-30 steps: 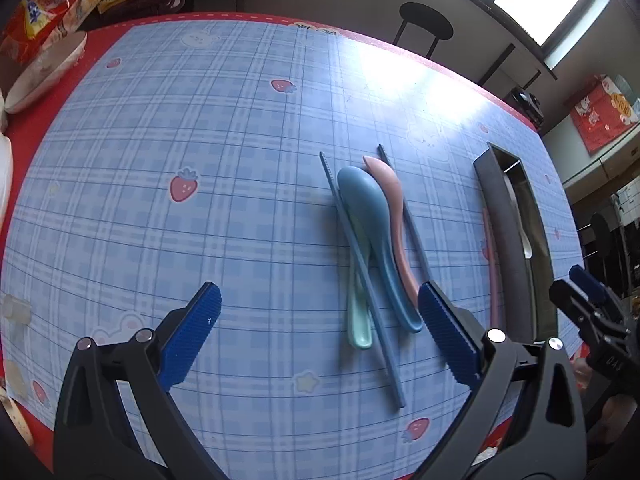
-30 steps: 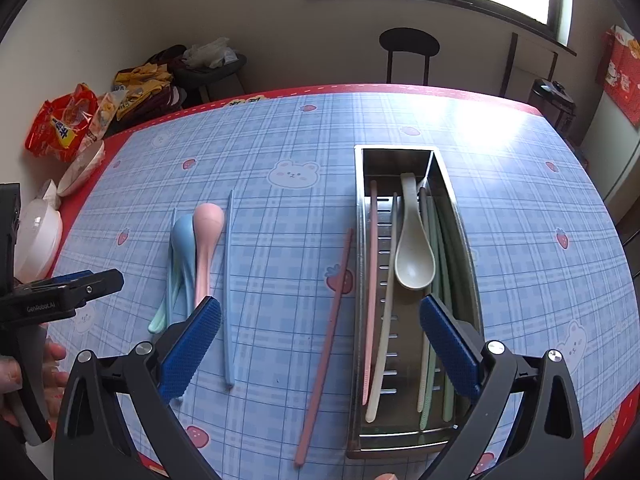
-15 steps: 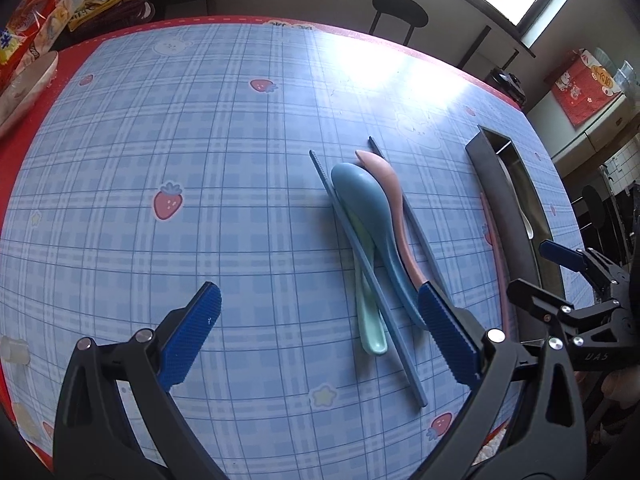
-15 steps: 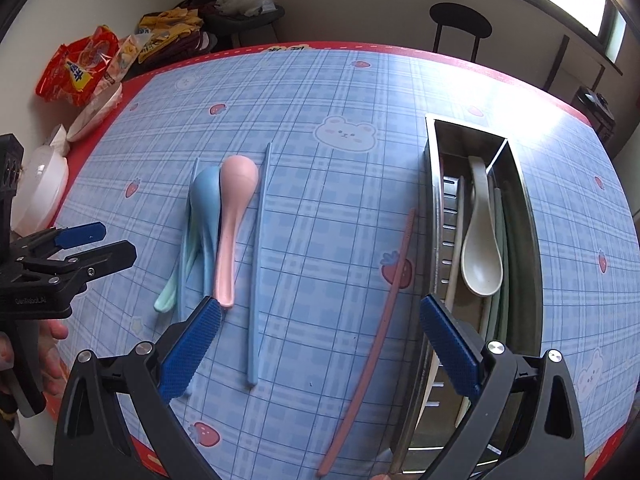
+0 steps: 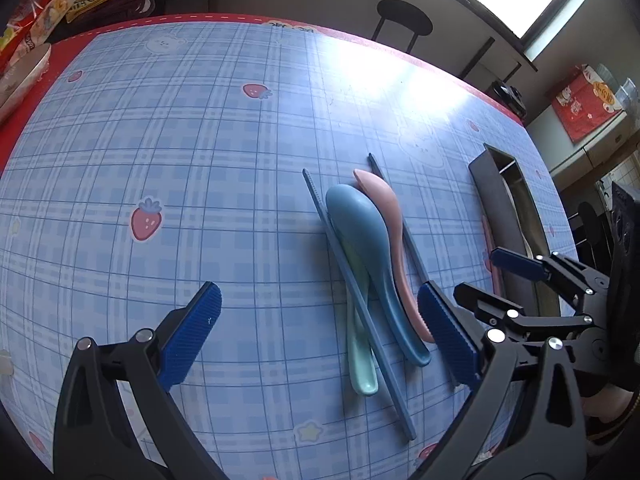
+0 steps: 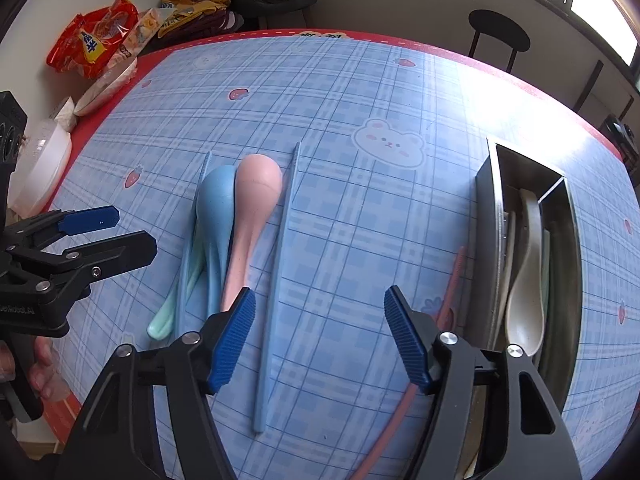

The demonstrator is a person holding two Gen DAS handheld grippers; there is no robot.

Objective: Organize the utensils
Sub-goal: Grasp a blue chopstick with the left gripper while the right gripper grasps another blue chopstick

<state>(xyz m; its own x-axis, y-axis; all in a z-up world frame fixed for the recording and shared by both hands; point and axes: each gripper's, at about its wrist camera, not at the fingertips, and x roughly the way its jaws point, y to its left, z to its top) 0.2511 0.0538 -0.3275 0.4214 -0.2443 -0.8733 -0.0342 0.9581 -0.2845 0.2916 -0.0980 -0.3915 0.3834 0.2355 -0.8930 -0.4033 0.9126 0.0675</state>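
Note:
A blue spoon [image 5: 370,256] [image 6: 214,216], a pink spoon [image 5: 390,232] [image 6: 250,216] and a mint spoon [image 5: 360,364] [image 6: 170,308] lie bunched on the blue plaid tablecloth between two blue chopsticks [image 5: 360,304] [image 6: 280,272]. A pink chopstick [image 6: 436,328] lies beside the steel utensil tray [image 6: 490,200] [image 5: 492,200], which holds a cream spoon [image 6: 526,280] and chopsticks. My left gripper [image 5: 316,336] is open and empty just before the spoon handles. My right gripper [image 6: 318,336] is open and empty over the nearer blue chopstick; it also shows in the left wrist view [image 5: 492,276].
Snack bags [image 6: 94,42] and white bowls [image 6: 44,164] sit at the table's far left edge. A black stool [image 6: 498,36] stands beyond the far edge. The left gripper shows at the left of the right wrist view [image 6: 108,232].
My right gripper has moved left, away from the tray, to over the blue chopstick and nearer the spoons. My left gripper has drifted slightly closer to the spoons. Both stay open.

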